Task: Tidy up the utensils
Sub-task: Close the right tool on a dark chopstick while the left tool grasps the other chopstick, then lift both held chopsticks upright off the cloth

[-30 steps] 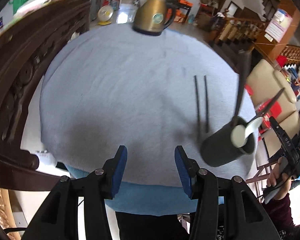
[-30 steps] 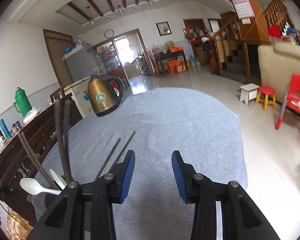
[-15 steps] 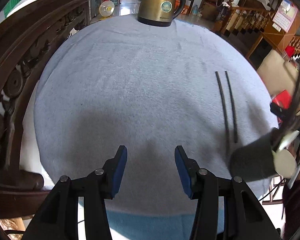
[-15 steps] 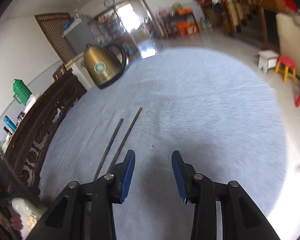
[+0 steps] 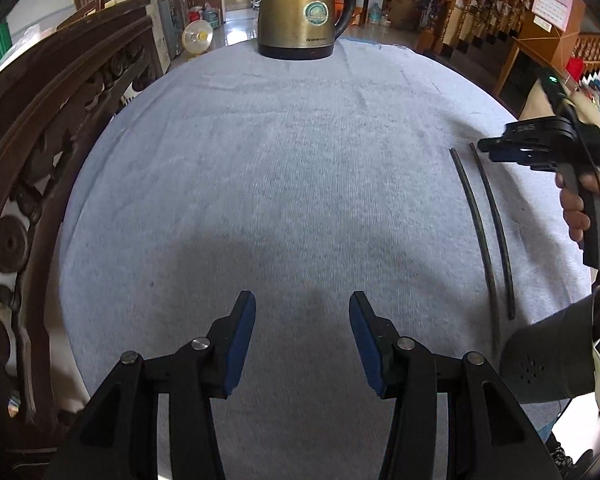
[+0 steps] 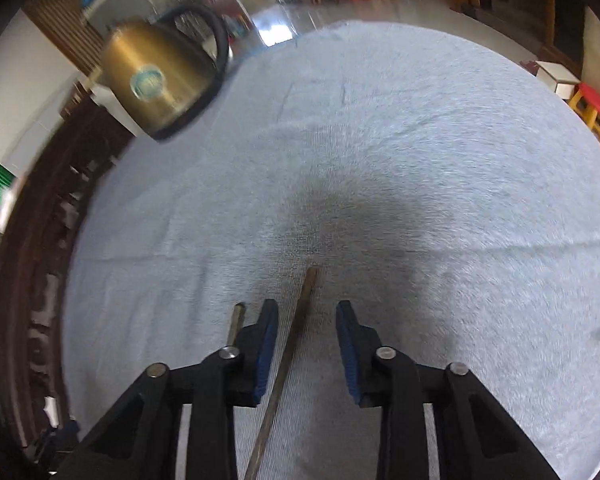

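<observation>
Two dark chopsticks [image 5: 484,224] lie side by side on the grey-blue tablecloth [image 5: 284,184] at the right. A dark utensil holder [image 5: 548,356] with a white spoon stands at the near right edge. My right gripper [image 6: 307,320] is open and low over the far ends of the chopsticks. One chopstick [image 6: 290,356] lies between its jaws, the other [image 6: 235,322] just outside the left finger. The right gripper also shows in the left wrist view [image 5: 496,151]. My left gripper [image 5: 302,316] is open and empty over the near middle of the table.
A brass electric kettle [image 5: 304,8] stands at the far edge of the table, also in the right wrist view [image 6: 160,76]. A carved dark wooden chair back [image 5: 32,152] curves along the left side. Stairs and furniture lie beyond the table.
My right gripper has dropped down and forward over the chopsticks' far ends, with one now between its jaws. My left gripper has moved forward over the table, so the holder slid to the right edge.
</observation>
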Demonstrator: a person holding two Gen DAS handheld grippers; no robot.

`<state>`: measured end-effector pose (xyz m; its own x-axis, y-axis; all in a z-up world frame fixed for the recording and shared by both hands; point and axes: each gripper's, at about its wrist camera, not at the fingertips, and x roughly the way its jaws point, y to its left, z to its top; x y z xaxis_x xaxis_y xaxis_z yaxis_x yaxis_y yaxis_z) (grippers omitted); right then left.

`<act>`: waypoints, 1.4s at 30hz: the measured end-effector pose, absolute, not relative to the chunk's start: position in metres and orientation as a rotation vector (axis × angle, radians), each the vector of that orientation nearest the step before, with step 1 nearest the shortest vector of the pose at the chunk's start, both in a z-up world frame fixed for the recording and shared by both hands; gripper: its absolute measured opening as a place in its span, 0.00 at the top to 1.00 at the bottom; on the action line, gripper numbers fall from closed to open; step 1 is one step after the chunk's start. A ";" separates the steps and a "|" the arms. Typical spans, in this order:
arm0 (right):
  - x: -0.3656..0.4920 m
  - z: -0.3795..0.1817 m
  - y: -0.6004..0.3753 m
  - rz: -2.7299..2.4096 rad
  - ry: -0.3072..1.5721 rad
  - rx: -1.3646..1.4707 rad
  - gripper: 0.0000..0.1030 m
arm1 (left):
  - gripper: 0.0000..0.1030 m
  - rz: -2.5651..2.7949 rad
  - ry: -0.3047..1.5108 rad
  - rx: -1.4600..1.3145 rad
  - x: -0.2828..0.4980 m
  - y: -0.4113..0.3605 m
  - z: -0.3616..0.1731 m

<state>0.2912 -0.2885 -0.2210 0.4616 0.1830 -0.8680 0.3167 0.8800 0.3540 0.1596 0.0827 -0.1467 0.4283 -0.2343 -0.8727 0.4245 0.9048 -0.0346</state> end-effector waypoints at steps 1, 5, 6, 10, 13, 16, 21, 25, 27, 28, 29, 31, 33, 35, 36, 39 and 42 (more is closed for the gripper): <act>0.297 -0.224 -0.284 -0.106 1.130 0.494 0.75 | 0.58 -0.418 1.051 0.205 0.162 0.081 -0.147; 0.310 -0.224 -0.269 -0.162 1.153 0.398 0.87 | 0.67 -0.444 1.048 0.214 0.174 0.073 -0.149; 0.312 -0.223 -0.265 -0.176 1.158 0.358 0.88 | 0.69 -0.452 1.047 0.212 0.177 0.070 -0.149; 0.308 -0.223 -0.263 -0.170 1.152 0.324 0.92 | 0.69 -0.544 1.049 0.164 0.198 0.047 -0.147; 0.299 -0.223 -0.273 -0.175 1.118 0.341 0.93 | 0.69 -0.637 1.045 0.140 0.213 0.019 -0.143; 0.291 -0.224 -0.282 -0.168 1.085 0.333 0.93 | 0.69 -0.727 1.046 0.145 0.225 -0.017 -0.142; 0.285 -0.222 -0.291 -0.136 1.083 0.305 0.93 | 0.69 -0.806 1.069 0.164 0.245 -0.074 -0.148; 0.293 -0.225 -0.295 -0.106 1.095 0.300 0.93 | 0.68 -0.837 1.096 0.234 0.250 -0.116 -0.162; 0.294 -0.227 -0.298 -0.089 1.098 0.314 0.93 | 0.68 -0.845 1.120 0.264 0.254 -0.130 -0.170; 0.294 -0.227 -0.300 -0.079 1.098 0.324 0.93 | 0.68 -0.846 1.127 0.269 0.255 -0.135 -0.173; 0.293 -0.227 -0.302 -0.072 1.097 0.334 0.93 | 0.68 -0.846 1.131 0.276 0.256 -0.140 -0.175; 0.292 -0.228 -0.306 -0.056 1.095 0.360 0.93 | 0.69 -0.833 1.149 0.296 0.257 -0.149 -0.183; 0.292 -0.229 -0.309 -0.043 1.093 0.380 0.93 | 0.69 -0.847 1.134 0.302 0.257 -0.152 -0.185; 0.292 -0.229 -0.311 -0.034 1.092 0.390 0.92 | 0.77 -0.836 1.119 0.318 0.257 -0.154 -0.187; 0.291 -0.229 -0.311 -0.032 1.091 0.389 0.92 | 0.88 -0.824 1.111 0.328 0.257 -0.155 -0.187; 0.290 -0.228 -0.310 -0.031 1.083 0.384 0.93 | 0.93 -0.812 1.134 0.302 0.263 -0.150 -0.189; 0.285 -0.228 -0.310 -0.013 1.061 0.406 0.94 | 0.95 -0.773 1.125 0.311 0.263 -0.142 -0.188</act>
<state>0.2846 -0.3103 -0.2280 0.4954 0.1825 -0.8493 0.2037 0.9260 0.3178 0.2634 -0.1423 -0.1881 0.2108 -0.3957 -0.8938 0.6924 0.7059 -0.1492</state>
